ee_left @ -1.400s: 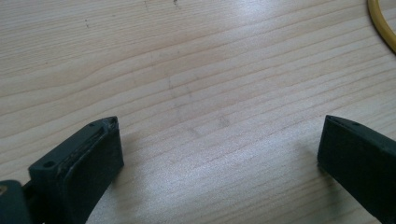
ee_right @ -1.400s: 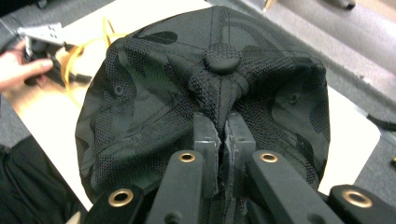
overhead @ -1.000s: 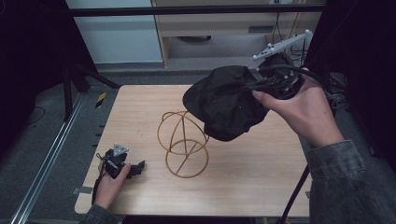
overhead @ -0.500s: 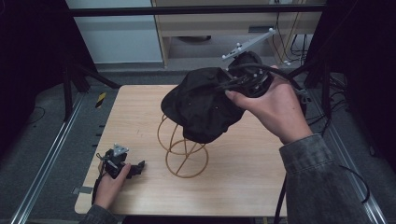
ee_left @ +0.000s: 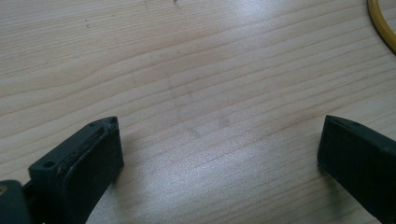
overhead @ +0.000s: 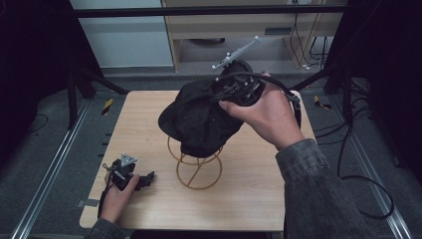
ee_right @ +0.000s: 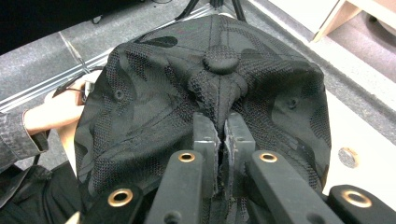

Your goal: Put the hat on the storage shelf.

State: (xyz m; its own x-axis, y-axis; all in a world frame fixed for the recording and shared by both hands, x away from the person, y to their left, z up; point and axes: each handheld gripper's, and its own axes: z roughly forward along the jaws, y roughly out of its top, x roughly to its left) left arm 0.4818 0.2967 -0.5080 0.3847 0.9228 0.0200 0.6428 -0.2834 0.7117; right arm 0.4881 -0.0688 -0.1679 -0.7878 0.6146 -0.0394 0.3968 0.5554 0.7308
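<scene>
A black cap [overhead: 199, 117] hangs just over the top of a gold wire stand [overhead: 198, 167] at the middle of the wooden table [overhead: 149, 109]. My right gripper [ee_right: 220, 129] is shut on the cap [ee_right: 154, 98], pinching its fabric just below the crown button. In the high view that right gripper [overhead: 234, 89] is held above the table's far middle. My left gripper [overhead: 144, 178] rests at the table's near left, and the left gripper [ee_left: 219, 135] stands open over bare wood, with an arc of the stand's gold ring [ee_left: 383, 25] at the upper right.
A wooden cabinet [overhead: 249, 30] stands beyond the table's far edge. Black frame legs [overhead: 74, 89] and cables [overhead: 358, 149] flank the table. The near right of the tabletop is crossed by the person's grey sleeve [overhead: 318, 189].
My right gripper has carried the cap leftward and down, from right of the stand to just over its top. The left gripper has stayed put.
</scene>
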